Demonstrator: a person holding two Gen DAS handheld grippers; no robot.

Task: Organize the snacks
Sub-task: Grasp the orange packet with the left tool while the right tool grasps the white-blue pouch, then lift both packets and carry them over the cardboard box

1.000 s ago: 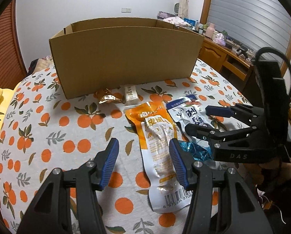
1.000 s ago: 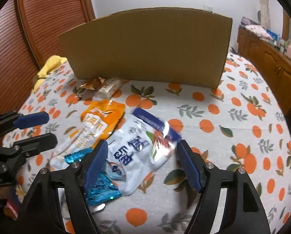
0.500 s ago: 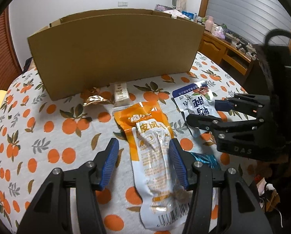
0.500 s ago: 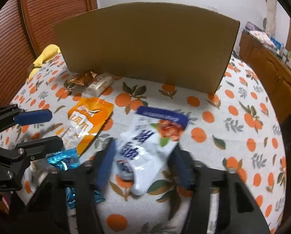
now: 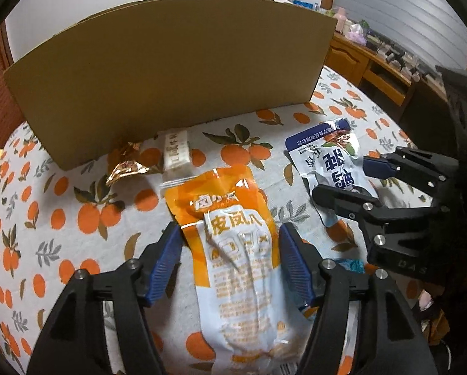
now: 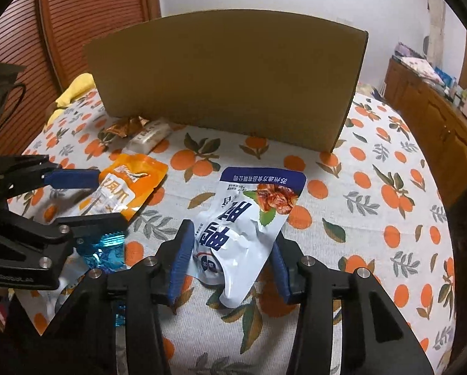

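Observation:
My left gripper (image 5: 230, 250) is open, its blue fingers on either side of an orange and white snack pouch (image 5: 233, 240) lying on the tablecloth. My right gripper (image 6: 230, 250) is open around the lower end of a white and blue snack pouch (image 6: 249, 222); whether the pads touch it I cannot tell. The right gripper also shows in the left wrist view (image 5: 352, 184), and the left gripper in the right wrist view (image 6: 83, 197). A tall cardboard box (image 5: 170, 84) stands behind both pouches.
A gold wrapper (image 5: 125, 165) and a small white snack bar (image 5: 175, 153) lie against the box's front wall. A blue foil wrapper (image 6: 103, 245) lies between the grippers. The table has an orange-print cloth (image 6: 374, 206). Wooden furniture (image 6: 433, 115) stands to the right.
Both grippers have moved forward toward the box and down, so each pouch now lies between its gripper's fingers. The right gripper's opening has narrowed around the white and blue pouch.

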